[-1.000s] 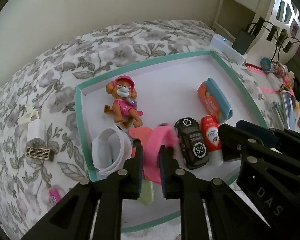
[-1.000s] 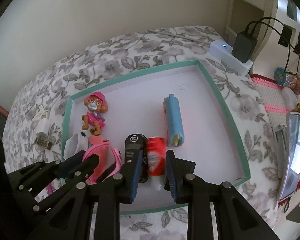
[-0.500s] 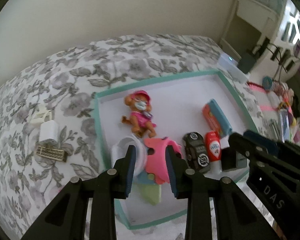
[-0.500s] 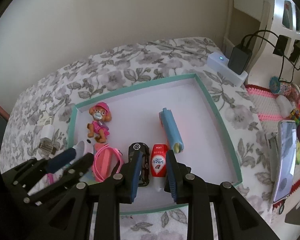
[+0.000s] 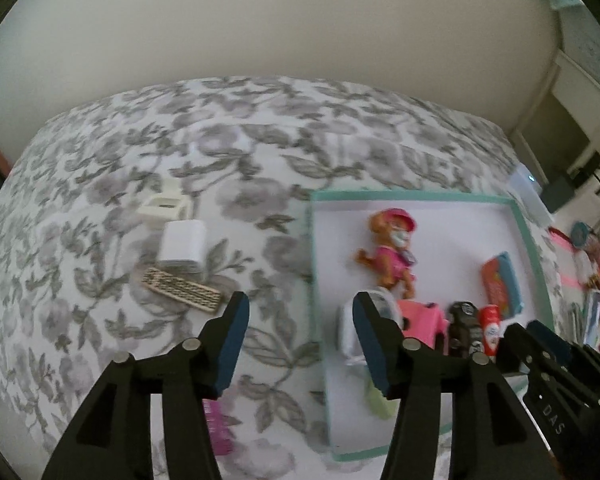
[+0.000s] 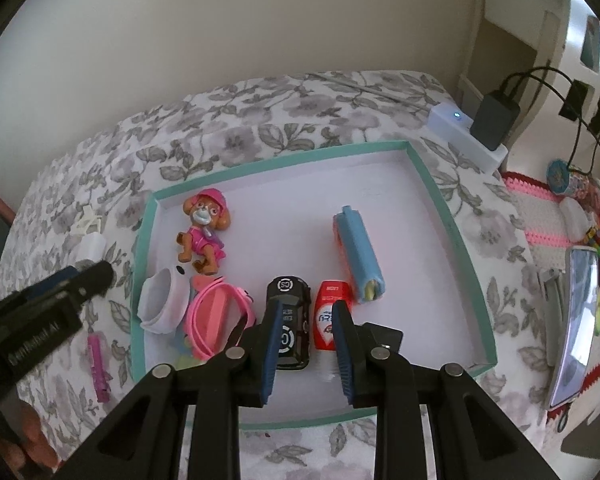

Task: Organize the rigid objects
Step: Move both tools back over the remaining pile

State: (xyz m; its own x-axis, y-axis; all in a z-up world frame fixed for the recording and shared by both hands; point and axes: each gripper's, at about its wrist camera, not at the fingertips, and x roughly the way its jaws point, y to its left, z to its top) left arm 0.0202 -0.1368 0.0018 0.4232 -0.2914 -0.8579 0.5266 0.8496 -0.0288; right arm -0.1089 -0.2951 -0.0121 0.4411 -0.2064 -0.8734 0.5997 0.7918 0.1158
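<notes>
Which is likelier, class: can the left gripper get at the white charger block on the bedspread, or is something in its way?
Probably yes: the left gripper, jaws opening and empty, has only a flat wooden comb-like piece lying before the white charger block.

The right gripper (image 6: 306,316) is hovering over the near end of a shallow teal-rimmed white tray (image 6: 476,280) that is lying on a grey floral bedspread (image 6: 260,132). Its blue-padded jaws are opening, with a black toy car (image 6: 290,292) and a small red tube (image 6: 331,304) showing between them, neither visibly pressed. A pink-suited toy puppy figure (image 6: 202,236), a pink plastic band (image 6: 216,320) and a blue cylindrical case (image 6: 360,252) are lying in the tray.
</notes>
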